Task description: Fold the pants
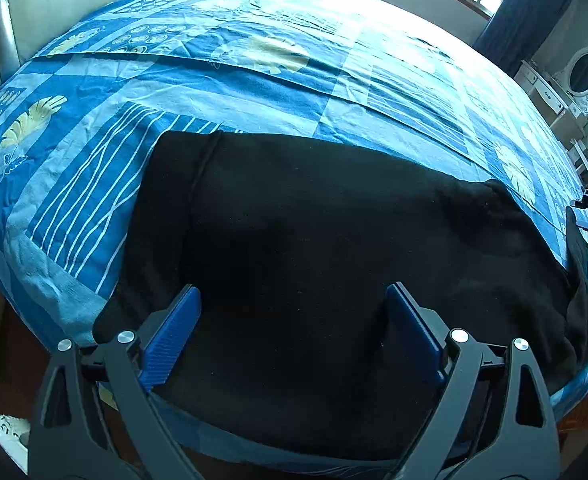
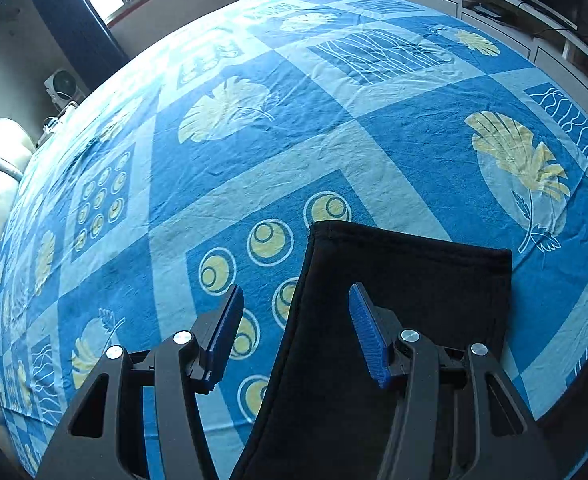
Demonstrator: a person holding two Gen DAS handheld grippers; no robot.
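1. Your left gripper [image 1: 294, 320] hangs spread wide over the wide end of the black pants [image 1: 314, 272], pinching nothing; its blue pads [image 1: 173, 336] stand well apart above the cloth; whether they touch it, you cannot tell.
2. Your right gripper [image 2: 294, 328] is likewise spread, empty, straddling the long edge of a pant leg [image 2: 394, 300]; one finger sits over the bedsheet [image 2: 253, 140], the other over the black cloth; the hem lies just ahead.
3. The pants lie flat along the near edge of the bed, on the patterned sheet; the wide end is toward the bed's left side in the left wrist view, the leg hem in front of your right gripper.
4. Judging from this, you are at the grasping step before a fold; nothing is lifted yet.
5. The next move likely calls for lowering both grippers, pinching through all layers at an edge, and carrying it over evenly.
6. No brand, label or writing is readable on the pants or sheet.
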